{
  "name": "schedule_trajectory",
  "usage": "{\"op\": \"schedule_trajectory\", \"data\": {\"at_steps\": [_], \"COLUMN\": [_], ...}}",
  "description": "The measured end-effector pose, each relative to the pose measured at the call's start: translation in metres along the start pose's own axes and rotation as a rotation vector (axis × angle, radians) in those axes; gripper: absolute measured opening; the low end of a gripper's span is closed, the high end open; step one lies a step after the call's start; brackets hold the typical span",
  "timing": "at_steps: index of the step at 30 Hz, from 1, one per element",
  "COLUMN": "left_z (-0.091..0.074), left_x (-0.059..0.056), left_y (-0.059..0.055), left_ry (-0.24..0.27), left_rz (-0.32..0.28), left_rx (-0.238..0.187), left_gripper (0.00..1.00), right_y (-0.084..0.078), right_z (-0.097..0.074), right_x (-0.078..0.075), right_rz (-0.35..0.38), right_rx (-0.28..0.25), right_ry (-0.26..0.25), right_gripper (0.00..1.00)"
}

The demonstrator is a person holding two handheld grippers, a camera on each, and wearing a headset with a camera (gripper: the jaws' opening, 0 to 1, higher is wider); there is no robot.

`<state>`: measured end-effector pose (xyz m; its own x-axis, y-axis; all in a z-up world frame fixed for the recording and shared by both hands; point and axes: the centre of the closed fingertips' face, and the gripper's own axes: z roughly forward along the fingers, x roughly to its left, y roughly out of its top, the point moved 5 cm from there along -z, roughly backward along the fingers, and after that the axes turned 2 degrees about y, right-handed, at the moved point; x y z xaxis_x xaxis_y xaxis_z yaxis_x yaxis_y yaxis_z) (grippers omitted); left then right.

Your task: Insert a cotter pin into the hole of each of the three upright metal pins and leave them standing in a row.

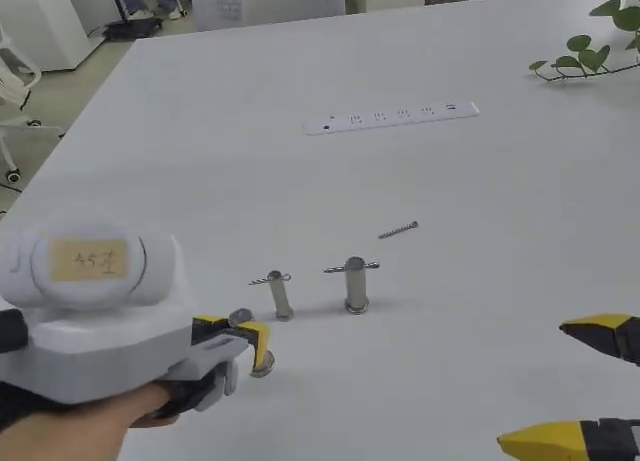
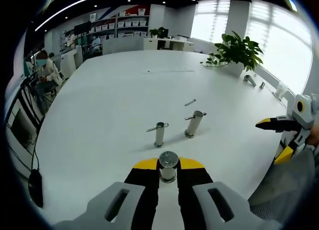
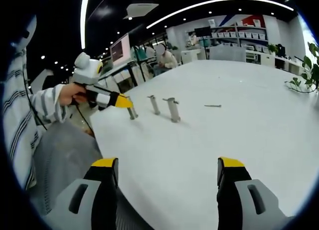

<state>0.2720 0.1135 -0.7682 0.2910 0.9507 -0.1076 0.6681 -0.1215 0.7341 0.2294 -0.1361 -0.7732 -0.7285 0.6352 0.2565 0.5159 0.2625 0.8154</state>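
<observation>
Three upright metal pins stand in a row on the white table (image 1: pixel 480 281). My left gripper (image 1: pixel 245 353) (image 2: pixel 168 166) is shut on the nearest pin (image 1: pixel 262 359) (image 2: pixel 168 162), which stands on the table. The middle pin (image 1: pixel 280 296) (image 2: pixel 159 134) carries a cotter pin (image 1: pixel 270 278). So does the wider right pin (image 1: pixel 355 284) (image 2: pixel 192 125), with its cotter pin (image 1: pixel 352 267) through the top. A loose cotter pin (image 1: pixel 398 230) (image 2: pixel 189 103) (image 3: pixel 213 106) lies beyond them. My right gripper (image 1: pixel 590 386) (image 3: pixel 167 170) stands open at the near right, holding nothing.
A white power strip (image 1: pixel 390 118) lies farther back in the middle. Plant leaves (image 1: pixel 590 51) reach in over the far right corner. A person's striped sleeve (image 3: pixel 45 110) holds the left gripper (image 3: pixel 117 100). The table edge runs along the left.
</observation>
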Motion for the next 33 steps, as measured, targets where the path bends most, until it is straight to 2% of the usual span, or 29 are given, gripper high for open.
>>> {"op": "schedule_trajectory", "data": {"at_steps": [4,7,10,12,15,17,20,23,26,30,32,33], "left_z": [0.003,0.006,0.009,0.011,0.012,0.014,0.016,0.017,0.018,0.019,0.020,0.020], "left_x": [-0.003,-0.002,-0.002,-0.004,-0.006,-0.007,-0.009,-0.011,-0.012,-0.012,-0.013,-0.013], "left_y": [-0.004,-0.007,-0.010,-0.013,-0.016,-0.019,-0.021,-0.022,-0.021,-0.020,-0.020,-0.020], "left_ry": [0.041,0.071,0.087,0.095,0.103,0.115,0.122,0.144,0.133,0.152,0.143,0.133], "left_rz": [0.004,-0.038,-0.056,-0.036,-0.061,-0.040,-0.073,-0.037,-0.077,-0.079,-0.085,-0.117], "left_rx": [-0.021,-0.025,-0.019,-0.020,-0.020,-0.013,-0.019,-0.022,-0.046,-0.056,-0.062,-0.070], "left_gripper": [0.11,0.11,0.11,0.11,0.11,0.11,0.11,0.11,0.11,0.11,0.12,0.12], "right_y": [-0.001,-0.002,-0.003,-0.004,-0.004,-0.004,-0.004,-0.005,-0.006,-0.007,-0.007,-0.007], "right_z": [0.000,0.000,0.000,0.000,0.001,0.001,0.001,0.001,0.001,0.004,0.006,0.008], "right_x": [0.001,0.002,0.003,0.002,0.003,0.003,0.004,0.005,0.004,0.006,0.008,0.009], "right_rz": [0.002,-0.004,-0.005,-0.009,-0.010,-0.011,-0.013,-0.015,-0.006,-0.003,-0.005,-0.004], "right_rx": [0.002,0.002,0.008,0.015,0.017,0.020,0.023,0.024,0.021,0.020,0.021,0.020], "right_ry": [0.009,0.013,0.024,0.029,0.037,0.039,0.047,0.048,0.044,0.052,0.056,0.060], "right_gripper": [0.82,0.81,0.81,0.81,0.81,0.81,0.81,0.81,0.81,0.81,0.81,0.81]}}
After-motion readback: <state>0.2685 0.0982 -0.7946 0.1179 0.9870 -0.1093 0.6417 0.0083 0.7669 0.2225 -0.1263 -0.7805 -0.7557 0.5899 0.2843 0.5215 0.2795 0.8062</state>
